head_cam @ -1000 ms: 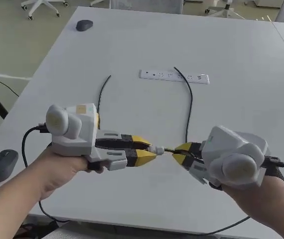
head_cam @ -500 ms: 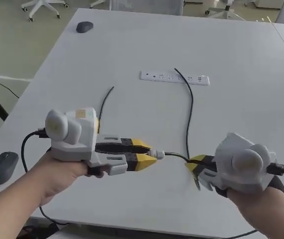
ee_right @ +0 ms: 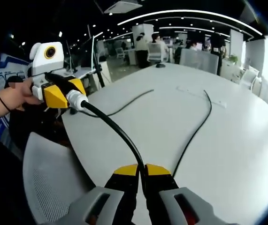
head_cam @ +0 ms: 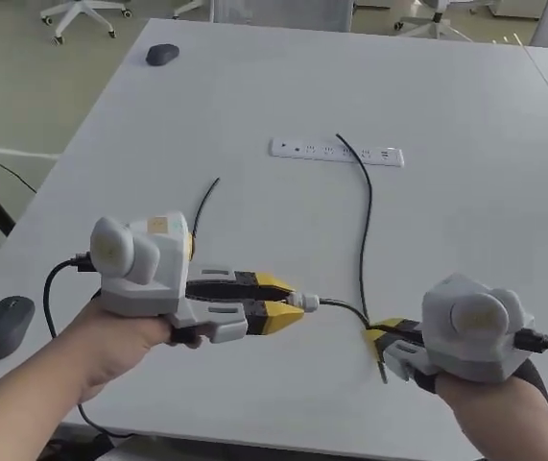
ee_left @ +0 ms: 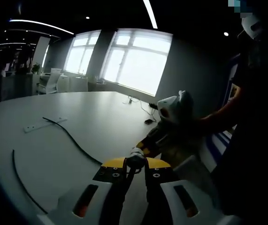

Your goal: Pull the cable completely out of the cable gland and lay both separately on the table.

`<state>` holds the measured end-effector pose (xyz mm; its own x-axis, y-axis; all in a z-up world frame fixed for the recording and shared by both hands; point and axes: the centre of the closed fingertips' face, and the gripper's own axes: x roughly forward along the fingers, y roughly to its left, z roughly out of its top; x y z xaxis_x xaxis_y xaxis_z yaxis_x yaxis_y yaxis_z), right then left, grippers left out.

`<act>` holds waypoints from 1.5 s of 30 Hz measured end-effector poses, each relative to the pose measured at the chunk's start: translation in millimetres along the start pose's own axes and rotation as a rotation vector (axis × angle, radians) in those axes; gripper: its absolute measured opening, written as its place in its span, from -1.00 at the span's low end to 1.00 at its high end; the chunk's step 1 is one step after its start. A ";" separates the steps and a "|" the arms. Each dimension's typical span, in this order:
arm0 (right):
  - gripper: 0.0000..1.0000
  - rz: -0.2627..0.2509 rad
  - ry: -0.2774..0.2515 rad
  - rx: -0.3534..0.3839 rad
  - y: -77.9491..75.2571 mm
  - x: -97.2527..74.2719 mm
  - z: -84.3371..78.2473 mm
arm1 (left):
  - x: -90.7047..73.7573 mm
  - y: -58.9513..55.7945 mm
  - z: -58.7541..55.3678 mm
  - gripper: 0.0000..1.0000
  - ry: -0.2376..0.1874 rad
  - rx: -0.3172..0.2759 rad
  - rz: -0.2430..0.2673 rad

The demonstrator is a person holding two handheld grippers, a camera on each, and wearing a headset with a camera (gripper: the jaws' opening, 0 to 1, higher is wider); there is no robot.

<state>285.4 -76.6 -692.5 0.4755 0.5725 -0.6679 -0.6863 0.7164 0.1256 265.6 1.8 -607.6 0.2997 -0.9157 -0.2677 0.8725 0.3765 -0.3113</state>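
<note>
A longer run of thin black cable (head_cam: 369,206) hangs over the smooth white tabletop (head_cam: 254,96).
The left tool (head_cam: 288,305) clamps the small white cable gland (head_cam: 302,301). The right tool (head_cam: 377,336), pinched tight on the cable, sits farther from the cable gland than a second ago. The cable still enters the gland.

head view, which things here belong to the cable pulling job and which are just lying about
Job: cable, gland, left hand-held gripper, right hand-held gripper.
Lying about: power strip, loose wire, near mouse, far mouse.
</note>
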 end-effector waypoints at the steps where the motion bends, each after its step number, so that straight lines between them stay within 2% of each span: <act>1: -1.00 0.001 -0.006 0.005 0.1 -0.7 0.6 | -0.5 0.7 0.3 -0.70 -0.002 -0.002 0.001; 6: -0.99 -0.010 -0.027 -0.023 0.5 -3.7 3.3 | -2.0 4.3 -0.6 -0.70 0.002 -0.010 0.013; 9: -0.97 0.005 -0.064 -0.059 5.1 -8.7 11.1 | -2.4 4.9 -0.5 -0.70 0.004 -0.008 0.015; 12: -0.83 -0.002 -0.063 -0.068 5.8 -13.9 14.4 | -3.5 5.1 0.9 -0.70 0.000 -0.012 0.015; 16: -0.71 0.003 -0.091 -0.117 12.6 -24.3 30.2 | -3.4 4.1 0.2 -0.70 0.003 -0.008 0.016; 20: -0.67 -0.001 -0.104 -0.274 27.3 -29.3 53.1 | -2.6 2.8 -1.3 -0.70 0.008 -0.006 0.012; 24: -0.65 0.014 -0.091 -0.399 44.7 -24.4 64.3 | -1.7 2.5 -2.2 -0.70 0.014 0.000 0.010; 29: -0.71 -0.020 -0.031 -0.547 53.7 -15.7 65.8 | -2.7 2.7 -1.2 -0.70 0.013 0.001 0.011; 36: -0.85 -0.016 -0.039 -0.595 62.0 -13.2 70.0 | -1.6 0.3 -3.8 -0.69 0.021 0.003 0.005; 45: -0.97 -0.020 -0.029 -0.676 67.5 -12.9 66.8 | -0.6 1.2 -5.6 -0.69 0.026 0.005 0.005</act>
<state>269.7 -9.0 -626.4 0.4999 0.5792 -0.6439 -0.8660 0.3257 -0.3794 264.3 3.6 -612.9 0.2939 -0.9097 -0.2933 0.8731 0.3804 -0.3049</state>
